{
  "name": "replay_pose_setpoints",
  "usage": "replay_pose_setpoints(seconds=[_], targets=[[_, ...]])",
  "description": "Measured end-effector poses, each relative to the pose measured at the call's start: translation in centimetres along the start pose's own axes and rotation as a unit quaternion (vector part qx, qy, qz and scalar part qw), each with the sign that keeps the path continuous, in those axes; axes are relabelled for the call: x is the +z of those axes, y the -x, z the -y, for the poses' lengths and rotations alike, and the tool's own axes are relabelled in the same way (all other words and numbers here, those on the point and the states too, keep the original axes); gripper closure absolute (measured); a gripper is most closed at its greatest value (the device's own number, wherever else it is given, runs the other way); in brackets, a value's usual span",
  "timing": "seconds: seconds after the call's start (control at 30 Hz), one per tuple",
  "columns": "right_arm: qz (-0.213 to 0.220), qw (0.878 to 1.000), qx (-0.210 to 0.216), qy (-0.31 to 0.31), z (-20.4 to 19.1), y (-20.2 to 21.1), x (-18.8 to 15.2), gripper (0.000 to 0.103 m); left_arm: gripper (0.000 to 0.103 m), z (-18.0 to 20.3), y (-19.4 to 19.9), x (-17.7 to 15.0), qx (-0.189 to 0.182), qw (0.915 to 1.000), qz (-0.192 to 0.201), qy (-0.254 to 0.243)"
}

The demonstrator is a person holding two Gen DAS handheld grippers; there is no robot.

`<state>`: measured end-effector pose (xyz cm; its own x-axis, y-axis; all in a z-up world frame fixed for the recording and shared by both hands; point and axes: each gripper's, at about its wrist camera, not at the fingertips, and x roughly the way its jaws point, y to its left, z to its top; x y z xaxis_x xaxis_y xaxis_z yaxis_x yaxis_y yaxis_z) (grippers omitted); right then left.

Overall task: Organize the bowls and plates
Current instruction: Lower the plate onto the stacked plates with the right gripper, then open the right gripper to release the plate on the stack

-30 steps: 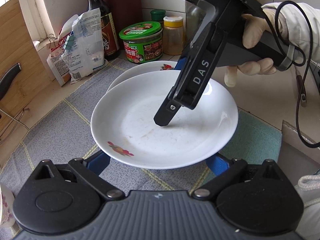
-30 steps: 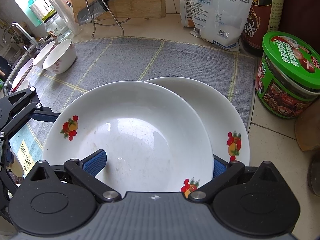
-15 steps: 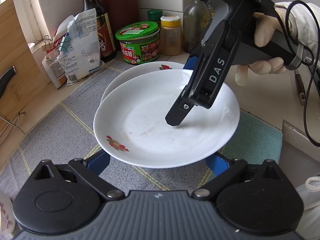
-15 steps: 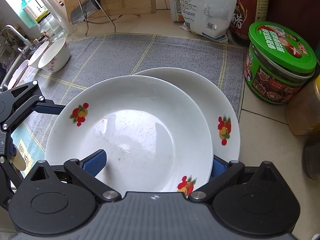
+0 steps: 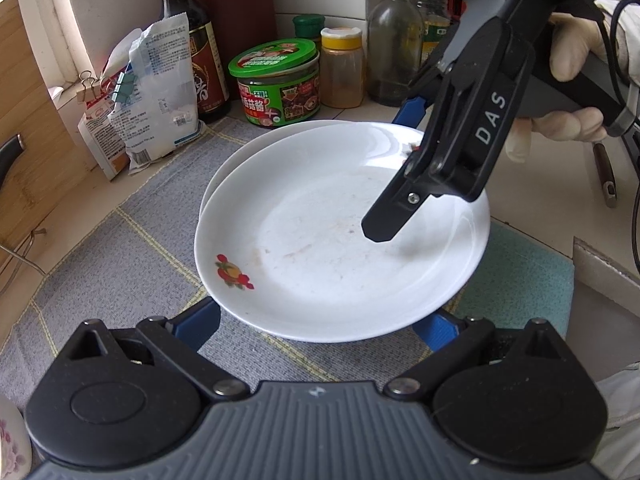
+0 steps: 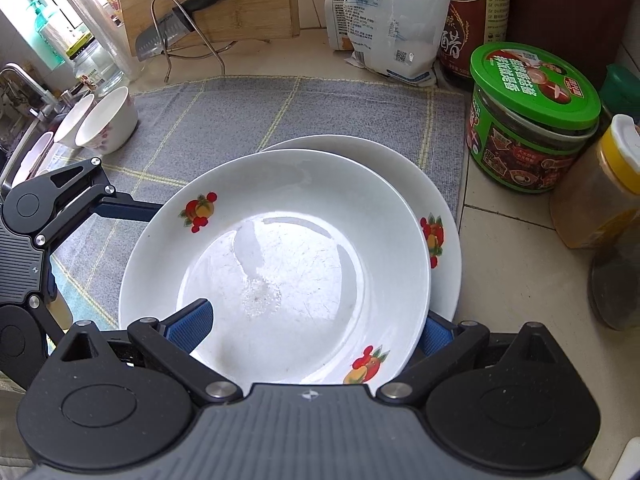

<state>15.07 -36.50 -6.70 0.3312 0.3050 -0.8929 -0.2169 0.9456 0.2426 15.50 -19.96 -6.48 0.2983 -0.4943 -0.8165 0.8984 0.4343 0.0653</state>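
Two white plates with fruit prints are here. The lower plate (image 6: 408,184) lies on the grey mat (image 6: 320,112). The top plate (image 6: 304,248) hangs tilted just above it, offset toward me. My right gripper (image 6: 314,328) is shut on the top plate, one finger (image 5: 384,220) inside the dish and the other under the rim. My left gripper (image 5: 320,320) is open, with both blue pads (image 5: 200,320) below the plate's near edge. In the right wrist view the left gripper (image 6: 120,208) reaches in from the left. Two white bowls (image 6: 108,120) stand at the mat's far left.
A green-lidded jar (image 5: 280,80), a yellow-capped jar (image 5: 342,68), bottles and a white bag (image 5: 156,92) crowd the back corner. A knife on a wire rack (image 6: 188,24) leans on a wooden board. The sink tap (image 6: 24,84) is at far left. A gloved hand (image 5: 568,120) holds the right gripper.
The right gripper has carried the top plate toward the jars, so it now covers more of the lower plate. The left gripper followed underneath. Neither gripper's jaw width changed.
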Motion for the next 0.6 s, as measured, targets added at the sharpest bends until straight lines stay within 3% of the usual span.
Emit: replay_pose_setpoints(seconds=[0.6], targets=[[0.006,1.0,-0.023,-0.012,-0.8,1.2,-0.9,0.0,0.002,0.0,0.0,-0.1,-0.011,0.9997,0.019,-0.012]])
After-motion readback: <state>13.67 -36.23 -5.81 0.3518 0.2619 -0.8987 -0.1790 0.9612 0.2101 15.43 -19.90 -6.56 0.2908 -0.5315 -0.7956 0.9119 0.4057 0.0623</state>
